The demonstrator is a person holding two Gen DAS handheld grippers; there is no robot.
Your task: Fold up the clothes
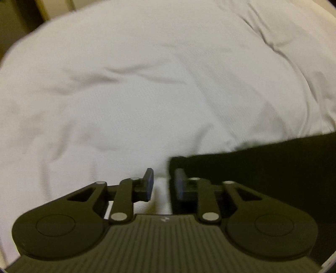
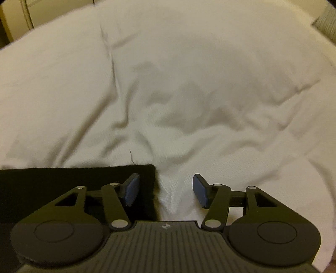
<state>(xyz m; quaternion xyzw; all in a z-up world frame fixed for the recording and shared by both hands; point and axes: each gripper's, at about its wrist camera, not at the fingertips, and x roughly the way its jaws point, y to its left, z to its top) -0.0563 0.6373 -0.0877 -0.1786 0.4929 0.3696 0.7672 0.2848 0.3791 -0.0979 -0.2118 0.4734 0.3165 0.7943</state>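
A black garment (image 1: 262,163) lies flat on white bedding (image 1: 147,84); its near left corner sits just ahead of my left gripper (image 1: 163,184). The left gripper's jaws stand a narrow gap apart with white sheet showing between them, and its right finger (image 1: 179,184) rests over the garment's edge. In the right wrist view the same black garment (image 2: 63,178) fills the lower left, with a loose thread at its top edge. My right gripper (image 2: 166,189) is open; its left finger (image 2: 131,189) hangs over the garment's right corner, its right finger over the bare white bedding (image 2: 189,94).
The rumpled bedding has creases and a deep fold line (image 2: 113,69). The bed's far edge curves along the top left, with pale wooden furniture (image 2: 21,16) and a dark gap (image 1: 19,21) behind it. A greyish ribbed object (image 2: 327,23) shows at the top right.
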